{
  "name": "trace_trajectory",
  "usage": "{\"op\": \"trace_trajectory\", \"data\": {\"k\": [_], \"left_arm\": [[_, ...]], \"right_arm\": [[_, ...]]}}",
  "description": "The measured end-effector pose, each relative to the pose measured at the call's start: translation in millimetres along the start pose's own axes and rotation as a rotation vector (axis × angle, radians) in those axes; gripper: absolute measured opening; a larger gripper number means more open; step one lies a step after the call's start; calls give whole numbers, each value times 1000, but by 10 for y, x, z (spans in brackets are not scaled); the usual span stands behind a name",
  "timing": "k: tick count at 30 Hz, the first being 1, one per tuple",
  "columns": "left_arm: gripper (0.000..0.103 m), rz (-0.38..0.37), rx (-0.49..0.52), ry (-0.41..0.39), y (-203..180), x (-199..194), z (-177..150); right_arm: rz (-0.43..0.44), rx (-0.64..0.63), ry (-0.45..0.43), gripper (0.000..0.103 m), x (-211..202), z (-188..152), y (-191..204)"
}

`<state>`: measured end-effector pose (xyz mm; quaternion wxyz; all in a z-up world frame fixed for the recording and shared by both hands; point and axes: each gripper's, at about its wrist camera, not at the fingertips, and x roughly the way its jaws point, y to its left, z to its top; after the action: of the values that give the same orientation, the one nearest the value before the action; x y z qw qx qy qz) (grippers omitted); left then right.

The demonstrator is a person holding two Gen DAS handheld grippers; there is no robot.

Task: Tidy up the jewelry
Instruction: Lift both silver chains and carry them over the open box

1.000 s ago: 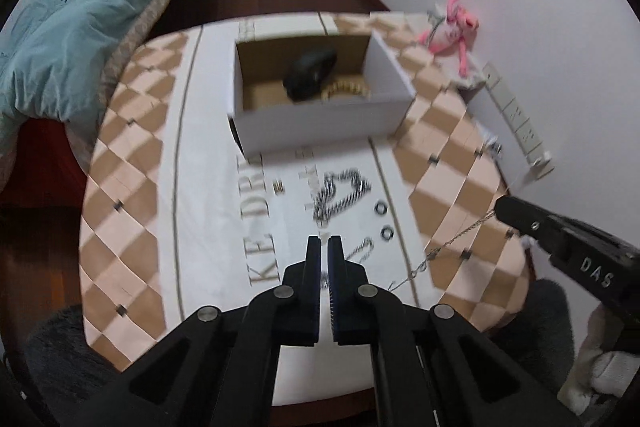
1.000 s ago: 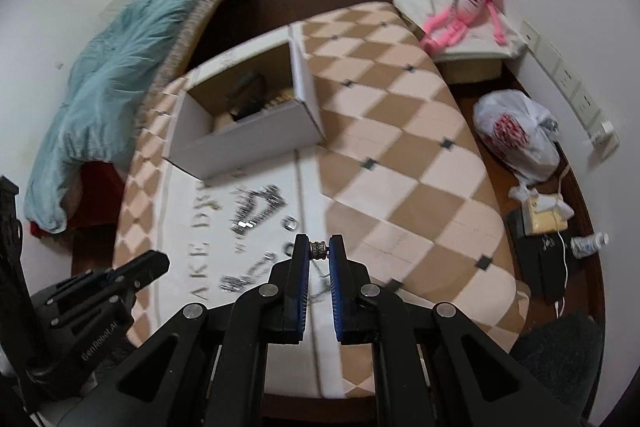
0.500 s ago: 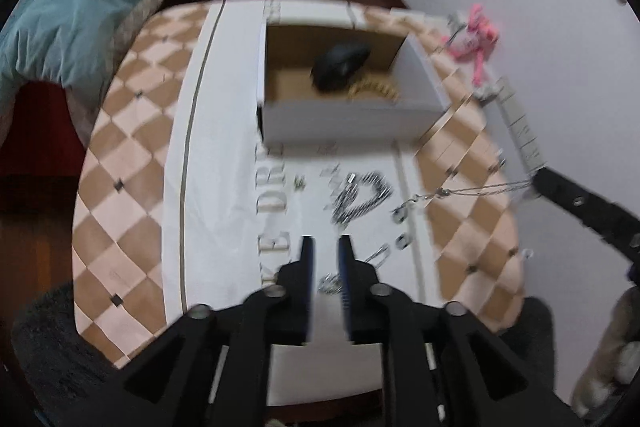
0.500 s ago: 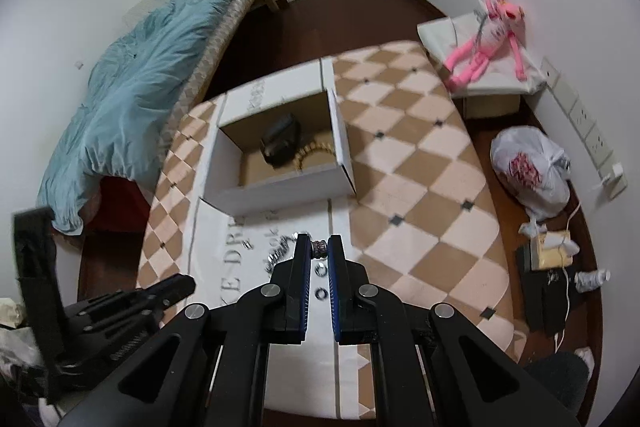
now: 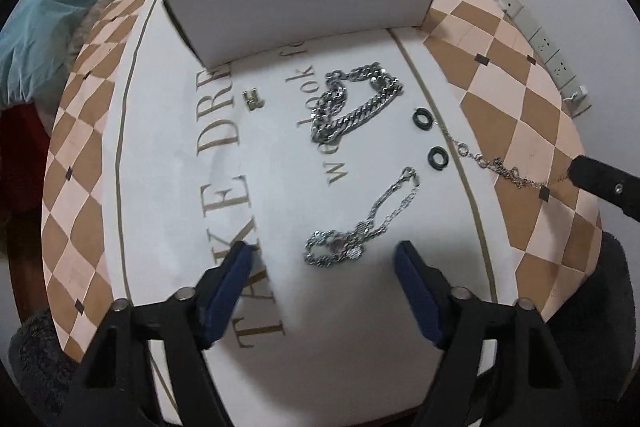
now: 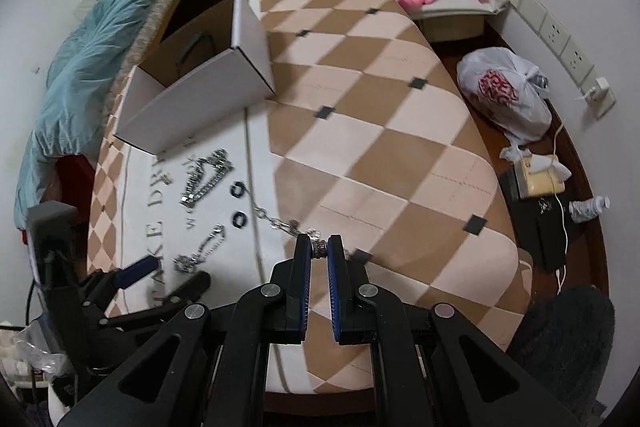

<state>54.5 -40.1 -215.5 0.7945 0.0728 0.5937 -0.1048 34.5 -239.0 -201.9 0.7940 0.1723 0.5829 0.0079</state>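
Both jaws are changed: the left gripper (image 5: 324, 259) has been spread wide over the bracelet (image 5: 360, 227), while the thin chain (image 6: 280, 223) stays pinched by the right gripper (image 6: 319, 251), lowered to the desk (image 6: 380, 147).

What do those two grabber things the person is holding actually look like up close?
Each gripper, left and right, is matte black plastic with two angular linkage arms joined by silver round bolts. Its fingers carry ribbed dark blue pads. No sleeves or hands show.
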Motion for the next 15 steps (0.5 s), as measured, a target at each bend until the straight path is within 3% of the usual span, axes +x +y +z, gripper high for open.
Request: {"op": "trace_trajectory", "data": {"k": [2, 3, 9, 15], "left_arm": [[16, -6, 21, -41, -53, -51, 15], [7, -10, 24, -42, -68, -57, 25], [4, -83, -37, -54, 2, -222, 22], [4, -150, -90, -111, 216, -697, 69]], "right_arm": [[-2, 7, 4, 9, 13, -3, -24], [-2, 8, 4, 9, 12, -5, -27], [23, 3, -14, 9, -120, 49, 27], [91, -30, -68, 9, -462, 216, 233]]}}
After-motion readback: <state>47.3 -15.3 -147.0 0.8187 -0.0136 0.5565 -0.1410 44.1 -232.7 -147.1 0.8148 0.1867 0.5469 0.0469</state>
